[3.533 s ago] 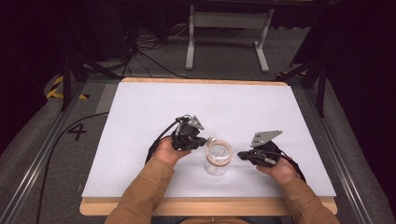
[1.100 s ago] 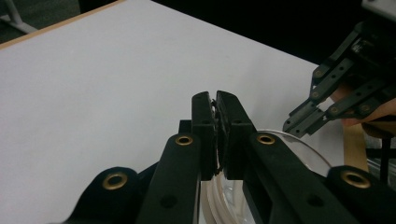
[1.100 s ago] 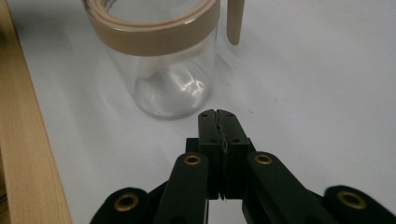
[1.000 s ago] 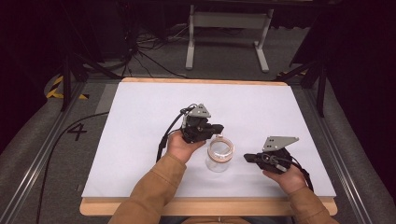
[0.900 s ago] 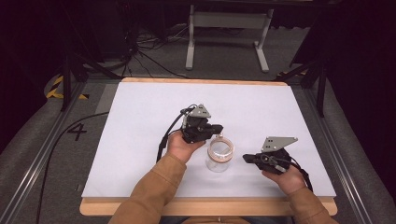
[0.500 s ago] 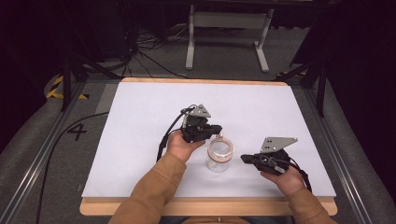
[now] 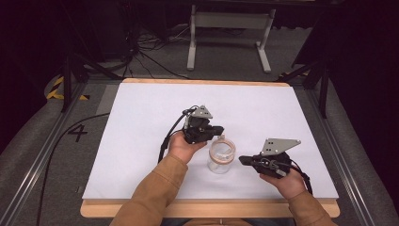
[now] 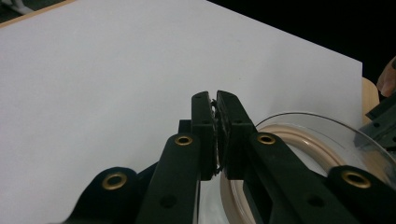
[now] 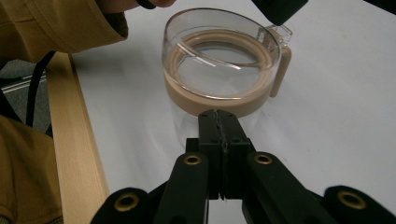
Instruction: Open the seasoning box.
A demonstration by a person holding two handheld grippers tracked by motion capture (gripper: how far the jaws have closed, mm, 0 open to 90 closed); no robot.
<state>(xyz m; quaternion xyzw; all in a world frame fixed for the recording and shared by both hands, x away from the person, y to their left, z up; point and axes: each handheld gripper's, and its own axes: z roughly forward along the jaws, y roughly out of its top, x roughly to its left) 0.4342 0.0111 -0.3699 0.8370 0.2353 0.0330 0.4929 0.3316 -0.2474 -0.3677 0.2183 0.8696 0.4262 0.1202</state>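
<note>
Left gripper (image 7: 217, 131): jaws pressed together, nothing between them, tips sitting at the far rim of the jar (image 7: 221, 155), just left of center frame in the high view. Since 3.5 s ago it has lifted from the jar's near-left side to this spot above the lid's beige tab; over the last second it barely moves.

Right gripper (image 7: 243, 160): jaws also together and empty, pointing at the jar from the lower right, now edged closer than a second ago, not touching.

Judgement: both are setting up to work the lid; no hold yet.

Jar stands upright, lower center of the white table (image 7: 141, 117). Wooden edge at bottom; dark room, metal stand (image 7: 230, 21) at top.
</note>
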